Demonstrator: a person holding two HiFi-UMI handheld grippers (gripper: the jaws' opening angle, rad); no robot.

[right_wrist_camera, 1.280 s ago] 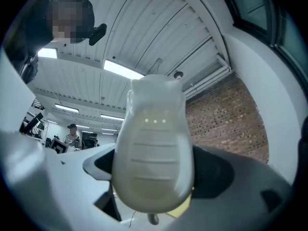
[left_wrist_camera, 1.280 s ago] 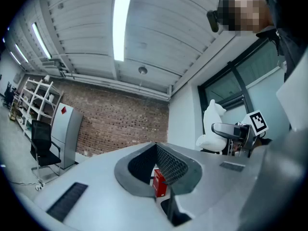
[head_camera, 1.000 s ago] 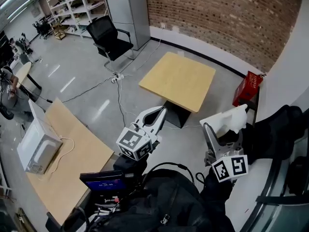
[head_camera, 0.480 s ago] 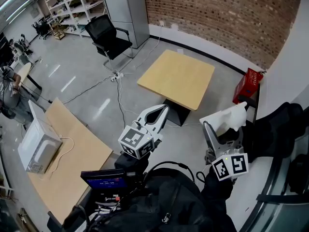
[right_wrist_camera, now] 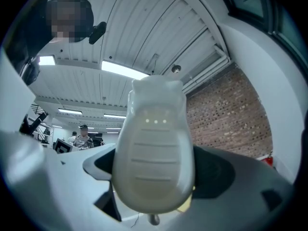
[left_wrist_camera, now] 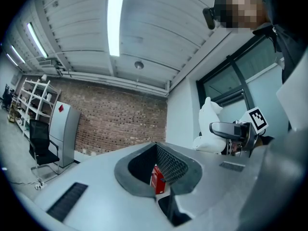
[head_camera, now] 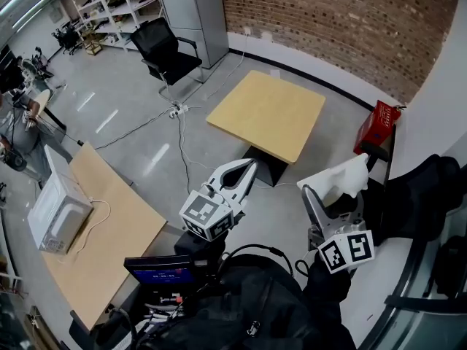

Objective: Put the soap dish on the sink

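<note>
The right gripper pinches the white soap dish between its jaws. In the right gripper view the dish fills the middle, with its ribbed face toward the camera. Its broad rounded end sits between the pads and the narrower end stands out past the tips. The dish is held up above the floor.

The left gripper is to the left of it, well apart. Its jaws are pressed together at the tips with nothing in them (a slit between the pads lets a red crate show through). A wooden table stands beyond the left gripper's tips. The crate sits beyond the right gripper's tips, on the floor by the white wall.
</note>
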